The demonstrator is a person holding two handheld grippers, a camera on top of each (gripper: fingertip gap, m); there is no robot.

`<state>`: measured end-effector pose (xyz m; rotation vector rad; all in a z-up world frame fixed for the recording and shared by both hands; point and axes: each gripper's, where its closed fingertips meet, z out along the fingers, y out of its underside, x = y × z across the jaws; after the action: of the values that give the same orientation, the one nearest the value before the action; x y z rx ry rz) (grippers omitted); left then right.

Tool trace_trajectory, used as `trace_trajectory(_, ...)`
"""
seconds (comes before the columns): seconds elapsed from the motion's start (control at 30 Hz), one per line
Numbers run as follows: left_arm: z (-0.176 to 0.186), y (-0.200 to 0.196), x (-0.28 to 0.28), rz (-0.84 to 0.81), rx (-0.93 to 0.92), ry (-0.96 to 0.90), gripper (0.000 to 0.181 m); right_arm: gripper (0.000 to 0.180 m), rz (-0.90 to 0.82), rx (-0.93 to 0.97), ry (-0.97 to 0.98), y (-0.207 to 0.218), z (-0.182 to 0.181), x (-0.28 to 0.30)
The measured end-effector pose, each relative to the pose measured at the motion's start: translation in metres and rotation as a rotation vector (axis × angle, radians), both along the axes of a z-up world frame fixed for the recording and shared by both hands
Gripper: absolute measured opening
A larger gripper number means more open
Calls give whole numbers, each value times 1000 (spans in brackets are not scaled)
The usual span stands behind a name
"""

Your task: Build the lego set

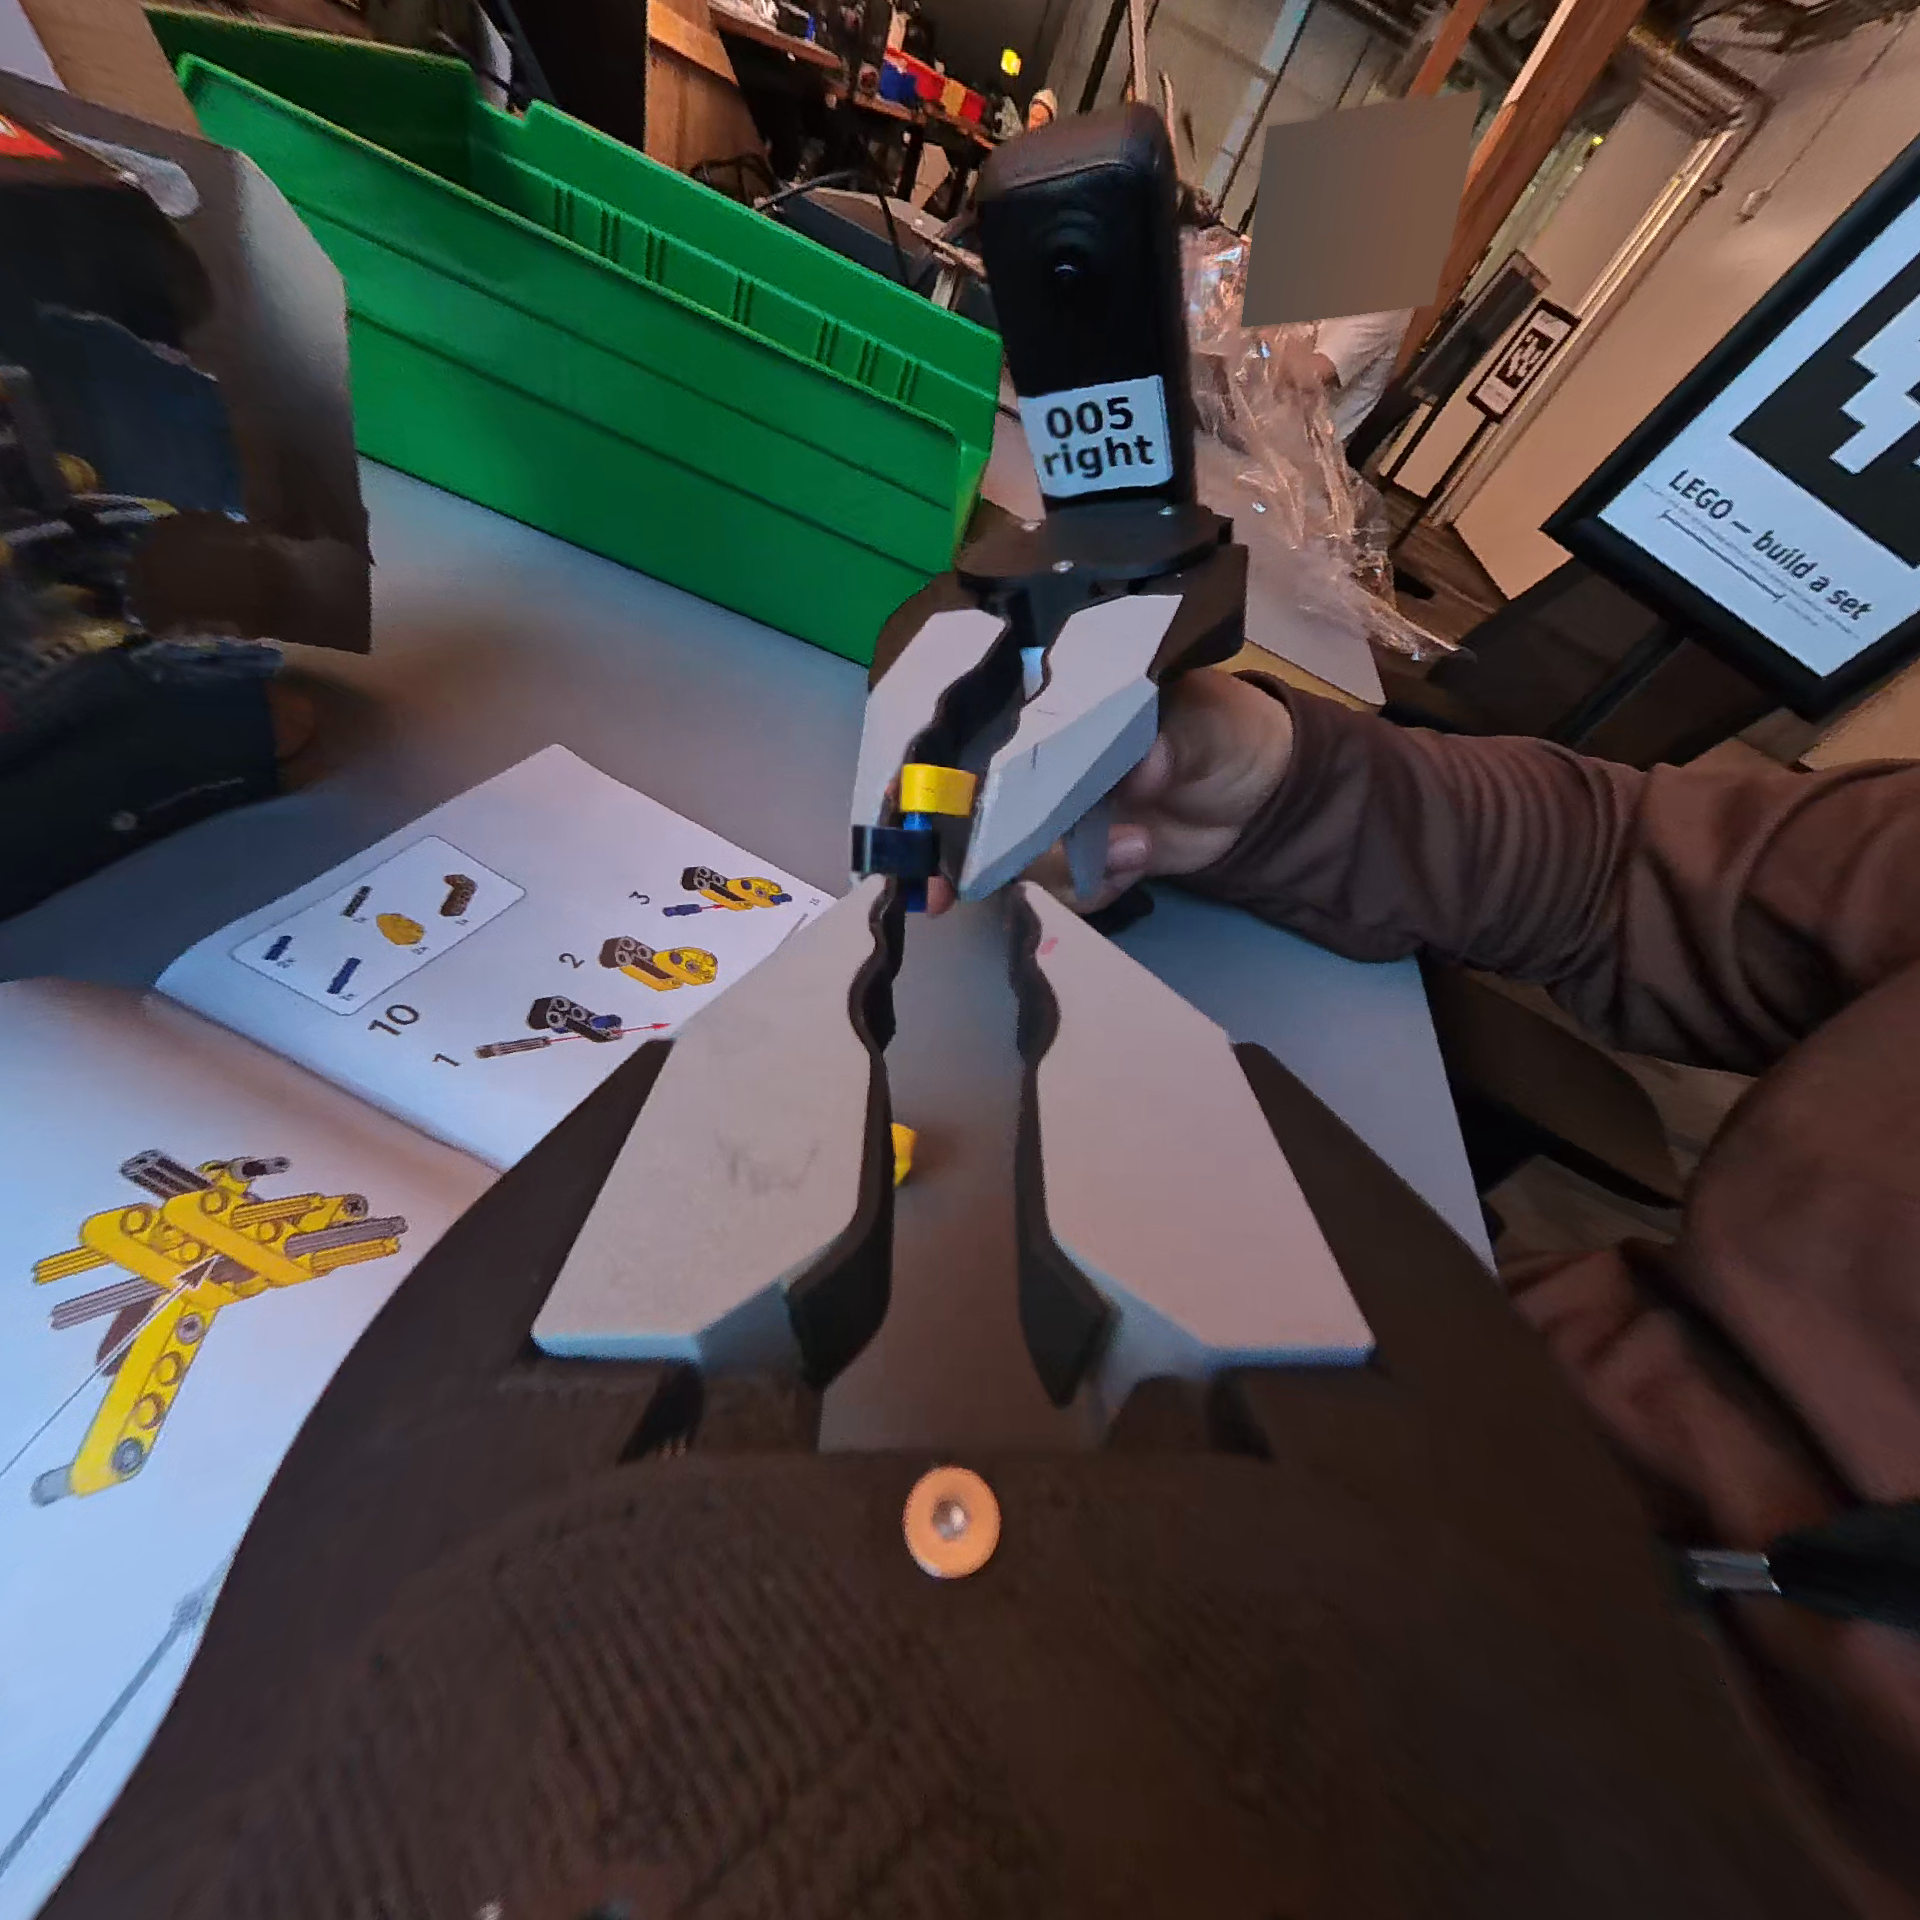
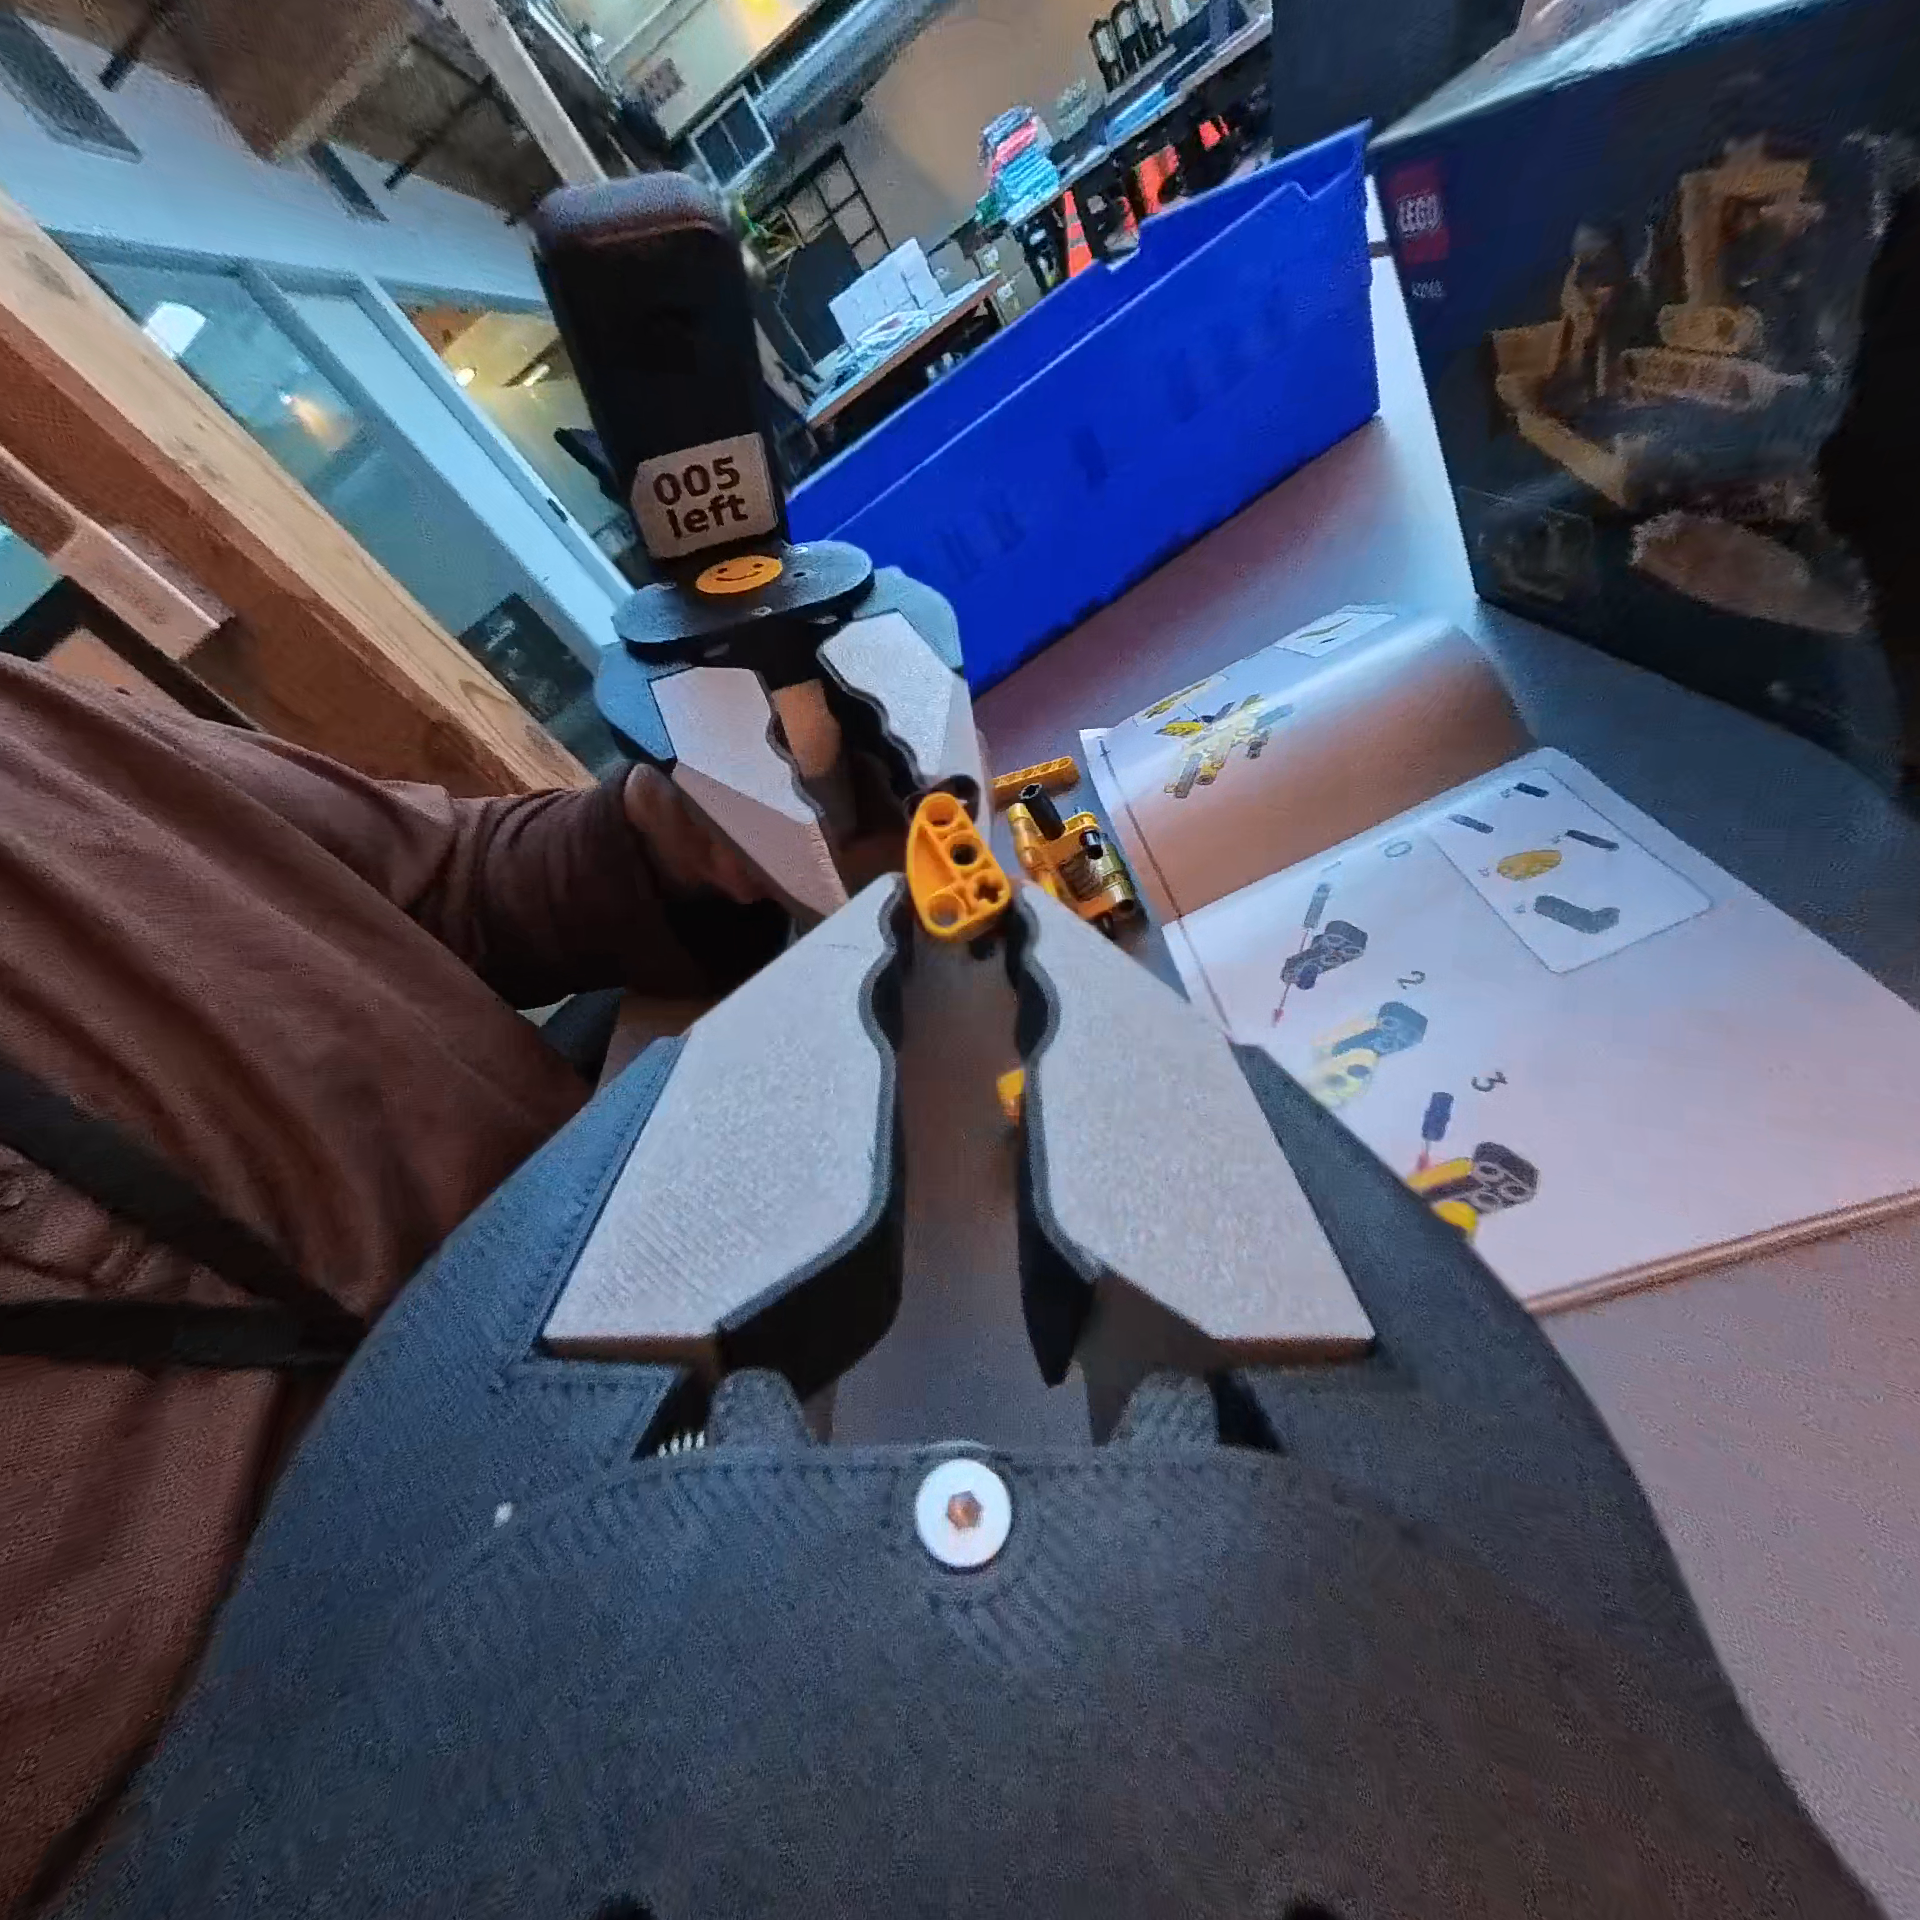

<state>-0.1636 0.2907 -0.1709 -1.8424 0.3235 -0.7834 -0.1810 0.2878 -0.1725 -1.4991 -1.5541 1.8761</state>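
My right gripper [image 2: 956,906] is shut on a curved yellow Technic piece [image 2: 956,871] with several holes, held above the table. In the left wrist view, that gripper [image 1: 940,821] points at me; the yellow piece [image 1: 937,790] carries a blue pin [image 1: 914,868] and a dark connector [image 1: 883,847] on its underside. My left gripper [image 1: 953,906] is open, its tips just below the pin and empty. It also shows in the right wrist view [image 2: 899,842], right behind the yellow piece.
The open instruction booklet [image 1: 499,935] lies on the grey table [image 1: 623,675]. A yellow sub-assembly [image 2: 1075,857], a yellow beam [image 2: 1039,774] and a small yellow part [image 1: 902,1153] lie there too. A green bin [image 1: 623,364], a blue bin [image 2: 1091,447] and the set's box [image 2: 1662,416] stand behind. The tips of both grippers are at nearly the same place.
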Motion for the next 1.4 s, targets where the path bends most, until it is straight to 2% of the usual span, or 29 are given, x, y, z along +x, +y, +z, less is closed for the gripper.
trace_trajectory(0.3, 4, -1, -10, 10, 7, -25, 21, 14, 51, -64, -11, -3, 4, 6)
trace_trajectory(0.4, 14, -2, -11, 1, 28, -93, 22, 13, 80, -109, -18, -5, 6, 8)
trace_trajectory(0.53, 14, -4, 0, -54, 8, -160, 12, 14, 135, -138, -33, -14, 5, 10)
trace_trajectory(0.67, 13, -5, 0, -59, -2, -166, 13, 14, 134, -128, -33, -16, 5, 10)
trace_trajectory(0.8, 12, -4, -3, -41, -56, -232, 13, 16, 48, -17, 31, -2, 12, 10)
trace_trajectory(0.93, 5, -4, 1, -55, -125, -283, 13, 27, -60, 345, 80, 6, 11, 10)
trace_trajectory(1.03, 0, -2, 0, -38, -150, -289, 13, 22, -86, 528, 121, 0, 10, 10)
trace_trajectory(1.1, -1, -3, 1, -43, -158, -287, 13, 0, -100, 560, 132, -1, 12, 8)
trace_trajectory(1.2, -4, -2, 2, -36, -163, -283, 13, 0, -81, 523, 109, -2, 7, 9)
trace_trajectory(1.37, -4, -1, 4, -34, -167, -292, 13, 21, -67, 479, 58, 4, 4, 14)
trace_trajectory(1.4, -4, 0, 3, -30, -169, -297, 13, 20, -68, 500, 65, 4, 5, 14)
